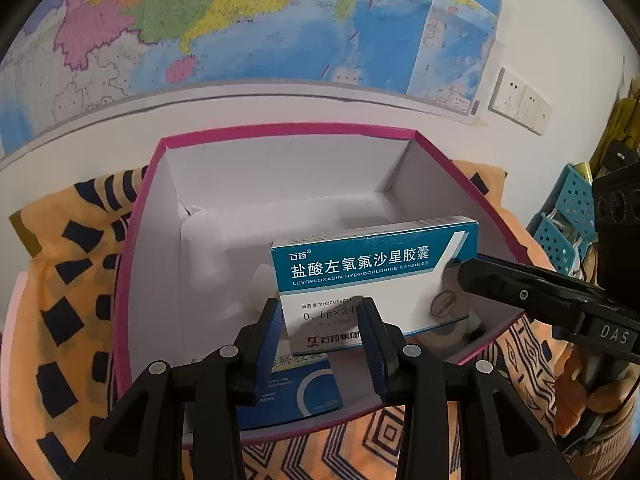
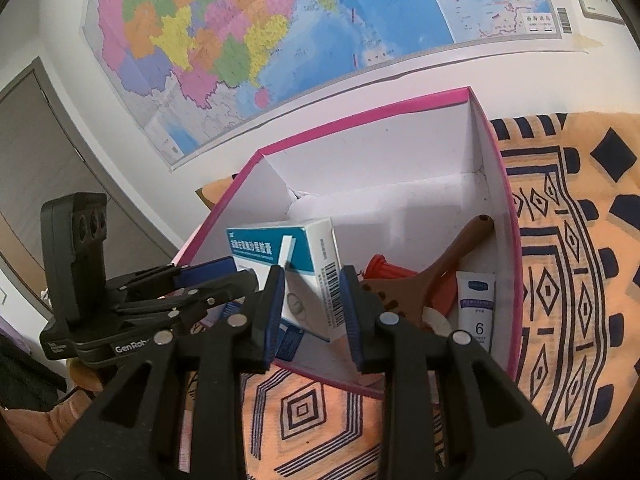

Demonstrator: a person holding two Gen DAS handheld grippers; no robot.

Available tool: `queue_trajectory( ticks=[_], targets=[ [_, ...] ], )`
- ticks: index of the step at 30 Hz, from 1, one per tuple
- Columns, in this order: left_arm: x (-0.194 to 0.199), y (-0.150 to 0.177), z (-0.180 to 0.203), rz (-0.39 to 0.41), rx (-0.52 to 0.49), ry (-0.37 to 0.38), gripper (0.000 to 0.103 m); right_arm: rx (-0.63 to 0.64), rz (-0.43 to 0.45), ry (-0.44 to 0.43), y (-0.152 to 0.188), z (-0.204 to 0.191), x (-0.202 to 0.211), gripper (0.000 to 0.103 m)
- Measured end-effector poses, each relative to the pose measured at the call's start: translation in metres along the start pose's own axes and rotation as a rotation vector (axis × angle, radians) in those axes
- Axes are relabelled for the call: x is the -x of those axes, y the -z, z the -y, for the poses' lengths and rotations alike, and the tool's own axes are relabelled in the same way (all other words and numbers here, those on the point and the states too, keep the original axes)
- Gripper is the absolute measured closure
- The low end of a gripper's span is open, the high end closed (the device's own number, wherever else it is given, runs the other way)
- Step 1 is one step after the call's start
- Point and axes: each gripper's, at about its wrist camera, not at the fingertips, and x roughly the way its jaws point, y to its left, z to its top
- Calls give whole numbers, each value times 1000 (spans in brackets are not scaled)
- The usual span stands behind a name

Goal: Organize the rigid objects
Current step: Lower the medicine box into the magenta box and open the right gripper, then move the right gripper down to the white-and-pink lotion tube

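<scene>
We are lowering a teal-and-white medicine box [image 1: 372, 276] into the pink-rimmed carton [image 1: 280, 132], which is sitting on an orange patterned cloth [image 1: 72, 280]. Both grippers are sharing it: the right gripper [image 2: 312, 312] is clamping the barcode end, its blue pads narrowly spaced and pressed against both faces, while the left gripper [image 1: 320, 344] is closing narrowly on the lower front edge; whether its pads are truly pinching there is harder to judge, though the box appears lodged between them. The box is hanging tilted over the carton's near half, not yet resting on the floor. Already inside we are seeing a second blue box [image 1: 296, 392] at the near wall, a brown wooden brush [image 2: 440, 276], a red piece [image 2: 384, 272], a white tube [image 2: 476, 304] and a roll of tape [image 1: 444, 336]. Judging from that, sorting is well under way; this box is left to set down and release. What remains outside the carton we cannot tell.
</scene>
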Motion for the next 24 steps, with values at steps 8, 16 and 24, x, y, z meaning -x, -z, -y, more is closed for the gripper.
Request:
queue_trajectory(
  ticks=[8, 16, 24],
  targets=[
    [-13, 0, -6, -34, 31, -10, 64, 15, -17, 43, -2, -4, -9, 71],
    [-16, -2, -17, -37, 83, -20, 64, 30, -4, 76, -1, -7, -11, 68],
    [2, 5, -17, 10, 65, -24, 63, 42, 21, 59, 7, -14, 2, 68]
  ],
)
